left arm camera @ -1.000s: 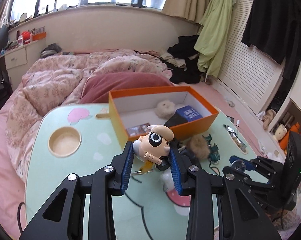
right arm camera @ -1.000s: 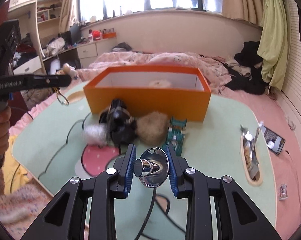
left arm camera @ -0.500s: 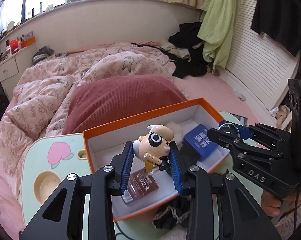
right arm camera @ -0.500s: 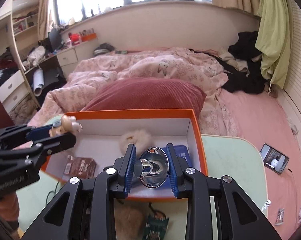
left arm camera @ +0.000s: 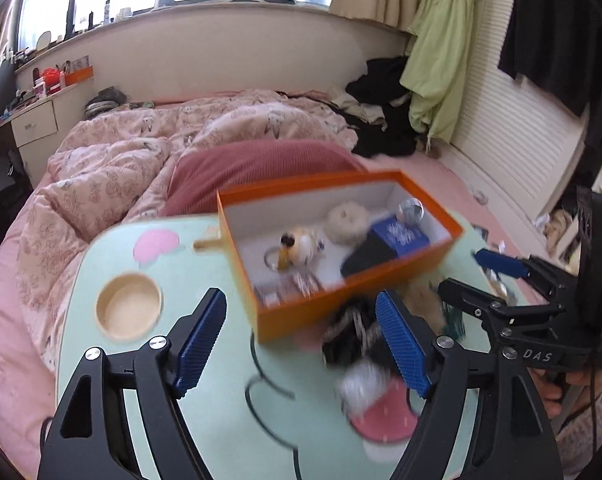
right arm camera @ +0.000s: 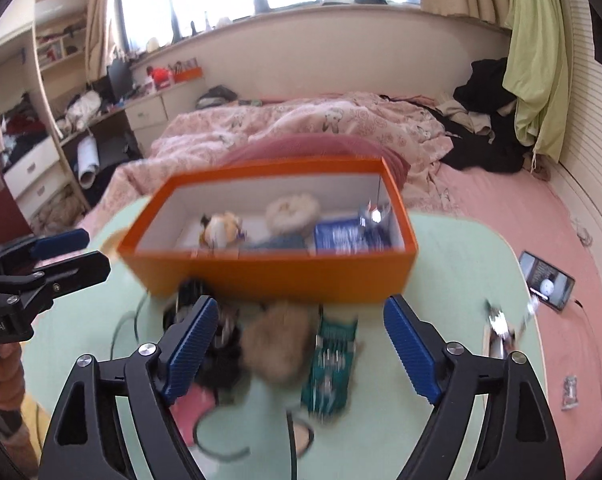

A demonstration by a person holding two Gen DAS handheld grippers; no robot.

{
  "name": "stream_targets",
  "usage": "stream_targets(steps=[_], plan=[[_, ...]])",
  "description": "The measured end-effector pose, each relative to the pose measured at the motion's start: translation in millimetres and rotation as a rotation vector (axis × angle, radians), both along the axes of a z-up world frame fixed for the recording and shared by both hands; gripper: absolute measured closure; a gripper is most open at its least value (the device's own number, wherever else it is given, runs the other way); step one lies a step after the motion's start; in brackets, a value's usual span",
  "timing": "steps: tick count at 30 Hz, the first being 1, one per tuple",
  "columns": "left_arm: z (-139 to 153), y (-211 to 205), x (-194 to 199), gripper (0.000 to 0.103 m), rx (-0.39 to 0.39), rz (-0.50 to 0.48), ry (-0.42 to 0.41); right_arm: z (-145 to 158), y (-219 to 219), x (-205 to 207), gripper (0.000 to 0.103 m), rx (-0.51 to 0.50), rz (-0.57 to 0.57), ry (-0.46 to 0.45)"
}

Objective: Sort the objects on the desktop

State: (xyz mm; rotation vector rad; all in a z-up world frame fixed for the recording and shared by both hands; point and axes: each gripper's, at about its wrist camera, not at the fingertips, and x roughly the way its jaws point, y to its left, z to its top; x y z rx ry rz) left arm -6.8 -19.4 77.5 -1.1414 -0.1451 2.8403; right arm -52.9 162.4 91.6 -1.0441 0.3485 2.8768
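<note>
An orange box (left arm camera: 353,300) (right arm camera: 269,276) stands on the green table. Inside lie the cartoon figurine (left arm camera: 299,242) (right arm camera: 221,226), the shiny metal knob (left arm camera: 410,209) (right arm camera: 375,216), a pale fluffy ball (left arm camera: 346,219), a blue box (left arm camera: 399,236) and a brown packet (left arm camera: 285,288). My left gripper (left arm camera: 301,338) is open and empty above the table, in front of the box. My right gripper (right arm camera: 301,346) is open and empty above a brown fluffy ball (right arm camera: 277,344) and a green toy car (right arm camera: 331,364).
A black bundle (left arm camera: 353,336) (right arm camera: 217,356) and a white pompom (left arm camera: 363,384) lie in front of the box. A round recess (left arm camera: 128,306) is in the table's left side. A foil wrapper (right arm camera: 501,328) lies at the right, a phone (right arm camera: 549,286) on the pink floor. The bed lies behind.
Both grippers have opened, leaving the figurine and the metal knob in the orange box, and have pulled back to the near side of the table.
</note>
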Motion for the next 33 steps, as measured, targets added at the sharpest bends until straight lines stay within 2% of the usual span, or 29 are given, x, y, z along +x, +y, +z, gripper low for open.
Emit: stream_targets(steps=[4,6,9,10,11,12,14,33], plan=[[-34,16,22,0.025,-0.007,-0.010,-0.083,-24,-22,26,0.018,0.098,-0.004,-0.076],[-51,23,28,0.025,-0.005,-0.006,-0.123,-36,-25,34,0.018,0.097,-0.010,-0.098],[-66,28,29,0.025,-0.043,0.021,-0.157,-52,-25,41,0.016,0.050,-0.020,-0.130],[-68,29,30,0.023,-0.066,0.037,-0.157,-55,-24,44,0.013,0.033,-0.032,-0.120],[-70,30,31,0.019,-0.097,0.059,-0.156,-57,-24,46,0.004,0.033,-0.048,-0.116],[-72,31,31,0.017,-0.122,0.074,-0.151,-57,-25,46,0.001,0.035,-0.054,-0.119],[-76,31,34,0.000,-0.124,0.082,-0.143,-58,-22,46,0.000,0.027,-0.048,-0.119],[-82,24,34,0.000,-0.115,0.088,-0.127,-59,-23,45,0.000,0.030,-0.045,-0.116]])
